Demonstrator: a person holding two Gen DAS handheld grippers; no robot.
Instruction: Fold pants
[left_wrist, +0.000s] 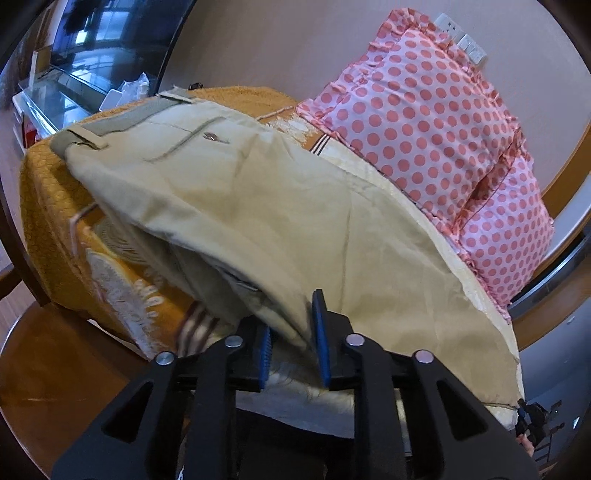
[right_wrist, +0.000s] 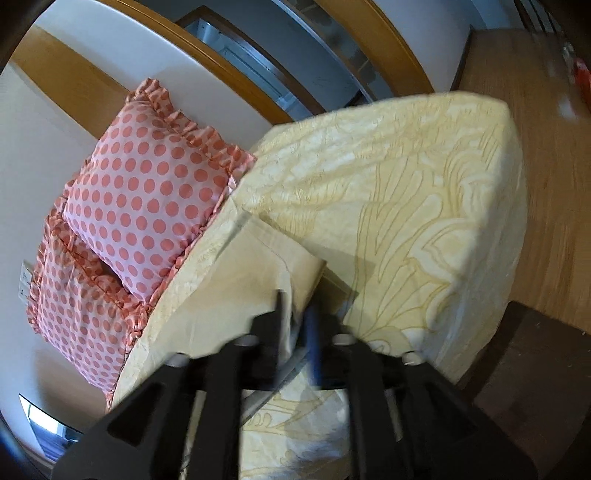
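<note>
Beige pants (left_wrist: 236, 206) lie on a bed, waistband and back pocket at the far left, legs running toward me. My left gripper (left_wrist: 293, 343) is shut on a fold of the pants near the crotch edge, fabric pinched between its blue pads. In the right wrist view my right gripper (right_wrist: 295, 332) is shut on the hem end of a pant leg (right_wrist: 258, 280), held just above the cream bedspread (right_wrist: 406, 206). That view is motion-blurred. The right gripper also shows in the left wrist view (left_wrist: 532, 421) at the bottom right.
Two pink polka-dot pillows (left_wrist: 424, 122) lean on the wall behind the pants, also in the right wrist view (right_wrist: 147, 199). An orange blanket (left_wrist: 51, 221) lies under the waistband. A wooden headboard (right_wrist: 229, 66), wood floor (right_wrist: 554, 147) and a TV stand (left_wrist: 55, 99) surround the bed.
</note>
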